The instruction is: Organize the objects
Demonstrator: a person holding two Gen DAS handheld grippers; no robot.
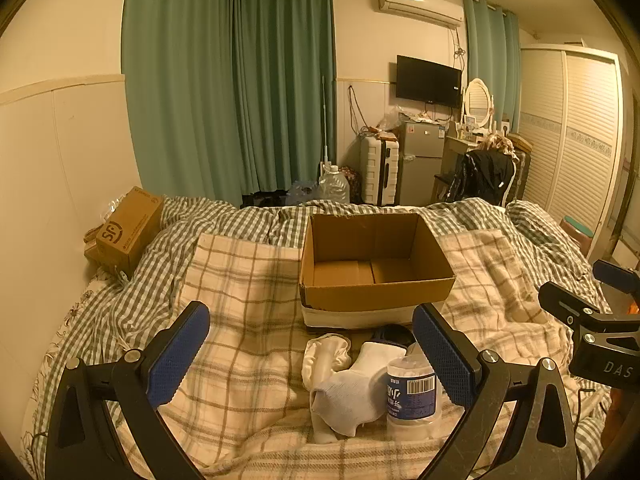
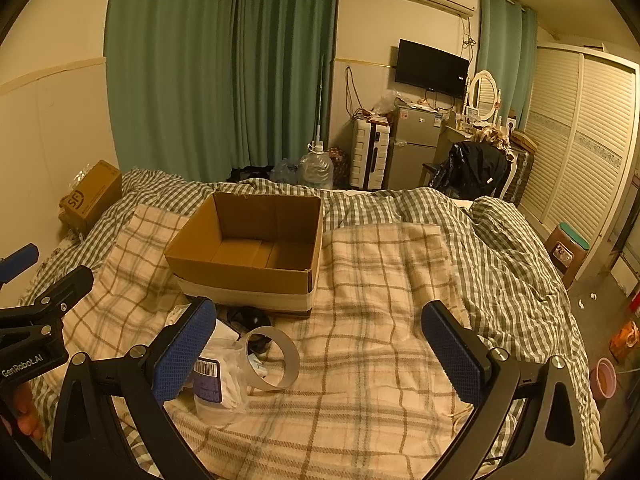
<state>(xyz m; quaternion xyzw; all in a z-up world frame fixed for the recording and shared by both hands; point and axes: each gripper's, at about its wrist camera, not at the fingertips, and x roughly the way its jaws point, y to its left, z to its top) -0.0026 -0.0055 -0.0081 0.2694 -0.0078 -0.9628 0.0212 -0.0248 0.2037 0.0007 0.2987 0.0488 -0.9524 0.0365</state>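
Note:
An open, empty cardboard box (image 1: 376,264) stands on the plaid blanket (image 1: 240,280); it also shows in the right wrist view (image 2: 248,248). In front of it lie white socks (image 1: 348,388), a plastic water bottle (image 1: 410,392) with a blue label, and a dark object (image 1: 394,334) by the box. The right wrist view shows the bottle (image 2: 212,380), a clear tape roll (image 2: 274,358) and the dark object (image 2: 248,318). My left gripper (image 1: 310,356) is open above the blanket, just short of the socks and bottle. My right gripper (image 2: 320,354) is open to the right of the pile.
A closed shipping box (image 1: 128,234) sits at the bed's far left by the wall. A checked duvet (image 2: 500,248) covers the bed's far and right sides. Beyond the bed are a water jug (image 1: 334,186), suitcase, fridge and wardrobe (image 2: 580,152). A stool (image 2: 568,250) stands right of the bed.

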